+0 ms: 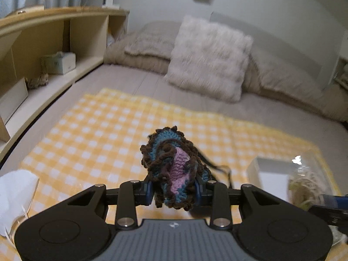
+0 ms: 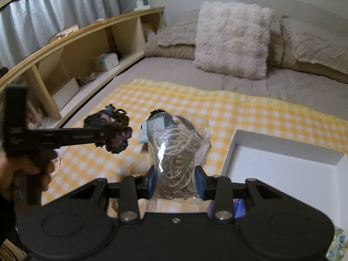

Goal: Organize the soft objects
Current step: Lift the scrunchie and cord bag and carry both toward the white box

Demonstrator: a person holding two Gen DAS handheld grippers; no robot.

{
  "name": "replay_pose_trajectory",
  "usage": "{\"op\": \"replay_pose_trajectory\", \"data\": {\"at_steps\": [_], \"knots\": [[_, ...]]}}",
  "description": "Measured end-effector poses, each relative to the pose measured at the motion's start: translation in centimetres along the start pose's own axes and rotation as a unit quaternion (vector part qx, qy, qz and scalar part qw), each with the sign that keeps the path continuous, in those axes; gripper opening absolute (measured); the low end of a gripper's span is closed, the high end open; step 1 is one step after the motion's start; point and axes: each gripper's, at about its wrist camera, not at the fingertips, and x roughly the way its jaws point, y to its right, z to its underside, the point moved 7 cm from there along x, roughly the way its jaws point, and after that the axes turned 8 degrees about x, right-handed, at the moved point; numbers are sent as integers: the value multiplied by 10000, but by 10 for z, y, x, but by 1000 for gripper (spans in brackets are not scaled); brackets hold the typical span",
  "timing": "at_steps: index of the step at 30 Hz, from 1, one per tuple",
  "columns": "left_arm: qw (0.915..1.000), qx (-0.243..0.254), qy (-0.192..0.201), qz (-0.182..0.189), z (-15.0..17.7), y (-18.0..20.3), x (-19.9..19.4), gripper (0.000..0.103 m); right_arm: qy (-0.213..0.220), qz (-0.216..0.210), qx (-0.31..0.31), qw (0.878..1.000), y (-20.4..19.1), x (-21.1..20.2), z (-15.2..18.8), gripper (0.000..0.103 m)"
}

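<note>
Left claw [image 1: 174, 190] grips a crocheted piece [image 1: 174, 169] of brown, teal and purple yarn, lifted above the yellow checked cloth [image 1: 97, 130]. Right claw [image 2: 175, 179] pinches a clear bag of beige cord [image 2: 177, 152] over that cloth, beside a white box [image 2: 282, 163].

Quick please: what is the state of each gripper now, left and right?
Left gripper: closed on the crocheted piece.
Right gripper: closed on the clear bag of beige cord.
</note>
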Motion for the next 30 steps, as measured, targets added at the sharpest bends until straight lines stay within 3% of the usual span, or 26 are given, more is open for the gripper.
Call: {"op": "replay_pose_trajectory", "data": {"at_steps": [9,18,23,30], "knots": [[9976,45,432,542,-17,38,-39,36,529,179,295,9980,28,-39,-11,38],[9912,393,361,1213,-11,104,-39,36,799,548,836,9918,94,-77,-7,38],[9846,808,177,1538,2,144,-31,36,696,552,1335,9871,137,-87,4,38],[9723,1255,-76,1969,20,197,-20,36,93,845,1902,9781,185,-68,35,38]]}}
